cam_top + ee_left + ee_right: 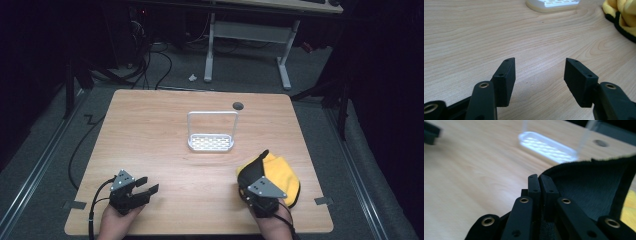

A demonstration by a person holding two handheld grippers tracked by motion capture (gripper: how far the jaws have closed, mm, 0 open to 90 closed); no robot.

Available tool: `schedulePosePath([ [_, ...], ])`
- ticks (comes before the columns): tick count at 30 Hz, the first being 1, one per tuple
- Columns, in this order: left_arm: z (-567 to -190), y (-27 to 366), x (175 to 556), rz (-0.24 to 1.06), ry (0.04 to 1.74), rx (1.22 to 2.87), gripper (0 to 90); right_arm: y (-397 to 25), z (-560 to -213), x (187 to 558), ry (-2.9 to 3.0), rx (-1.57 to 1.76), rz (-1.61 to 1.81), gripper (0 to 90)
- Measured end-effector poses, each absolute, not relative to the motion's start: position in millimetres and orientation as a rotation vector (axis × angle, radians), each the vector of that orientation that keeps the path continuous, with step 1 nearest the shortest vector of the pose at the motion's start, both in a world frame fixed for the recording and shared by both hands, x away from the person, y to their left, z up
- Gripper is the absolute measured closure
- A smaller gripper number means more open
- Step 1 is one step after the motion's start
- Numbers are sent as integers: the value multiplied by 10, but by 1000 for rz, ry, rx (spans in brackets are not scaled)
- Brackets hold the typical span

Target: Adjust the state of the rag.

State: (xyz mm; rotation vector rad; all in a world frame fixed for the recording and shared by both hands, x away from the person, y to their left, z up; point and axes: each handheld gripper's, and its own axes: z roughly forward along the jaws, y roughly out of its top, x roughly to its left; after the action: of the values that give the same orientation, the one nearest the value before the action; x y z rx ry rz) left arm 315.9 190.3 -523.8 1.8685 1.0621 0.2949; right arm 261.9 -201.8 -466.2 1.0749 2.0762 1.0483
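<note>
A yellow cloth with a black lining (280, 172) lies bunched at the table's front right; its edge is also visible in the left gripper view (621, 15). My right gripper (248, 186) is at the cloth's left side, shut on a lifted black flap (586, 182), jaws pressed together (539, 178). A small white slotted rack with a tall hoop handle (212, 143) stands mid-table (551, 3) (546, 146). My left gripper (150, 184) rests at the front left, open, with bare wood between its jaws (539, 67).
The wooden table (150, 130) has a round cable hole (238, 105) near its far edge, behind the rack. Beyond the table, on grey floor, stand the white legs of another desk (285, 65), with cables at the left (150, 60).
</note>
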Motion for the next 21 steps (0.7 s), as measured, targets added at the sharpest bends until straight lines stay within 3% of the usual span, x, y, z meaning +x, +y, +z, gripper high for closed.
schedulePosePath([
  [9, -5235, 1864, 3146, 290, 1047, 1876, 429, -1507, -4918, 2612, 2272, 953, 1035, 875],
  [11, -5236, 1853, 3144, 290, 1044, 1883, 430, -1483, -4930, 2604, 2288, 952, 1037, 826],
  [15, -5236, 1833, 3135, 281, 1040, 1883, 430, -1557, -4824, 2546, 2244, 951, 1077, 709],
  [21, -5195, 1686, 3114, 247, 1004, 1874, 426, -1981, -4561, 2443, 2111, 1014, 1145, 690],
])
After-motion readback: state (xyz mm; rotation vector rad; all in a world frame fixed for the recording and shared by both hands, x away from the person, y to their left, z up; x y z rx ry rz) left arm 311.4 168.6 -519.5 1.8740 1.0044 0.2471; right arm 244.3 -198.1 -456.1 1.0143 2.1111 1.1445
